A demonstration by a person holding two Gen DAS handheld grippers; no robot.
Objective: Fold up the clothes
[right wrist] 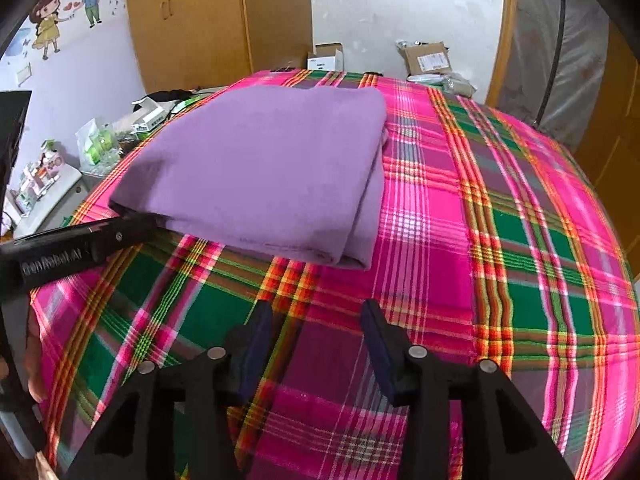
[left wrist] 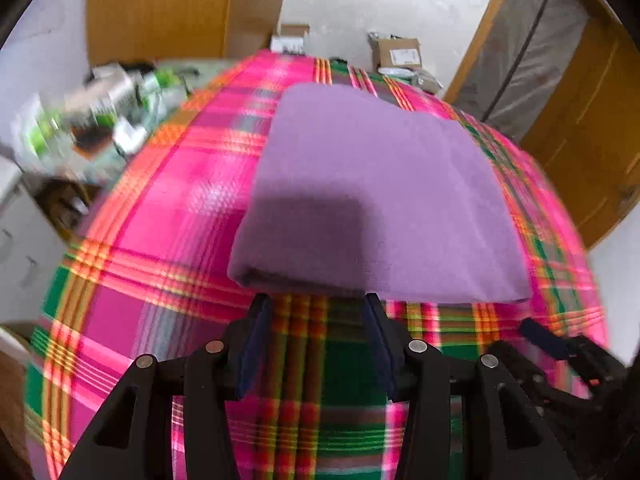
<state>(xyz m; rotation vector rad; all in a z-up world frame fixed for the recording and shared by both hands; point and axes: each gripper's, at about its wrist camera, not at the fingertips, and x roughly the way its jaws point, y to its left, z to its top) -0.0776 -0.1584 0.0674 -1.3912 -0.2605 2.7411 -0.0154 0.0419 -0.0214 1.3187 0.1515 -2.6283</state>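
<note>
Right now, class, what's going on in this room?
A person holding a gripper in each hand is folding clothes on a bed with a pink and green plaid cover. A purple garment lies folded into a neat rectangle. The left gripper sits open just before its near edge; the right gripper is open, holding nothing, over bare plaid.

Both wrist cameras look forward, low over the plaid bedspread. The left sits close behind the folded purple cloth, its view rather blurred; the right stands farther back, sharing that cloth.
</note>
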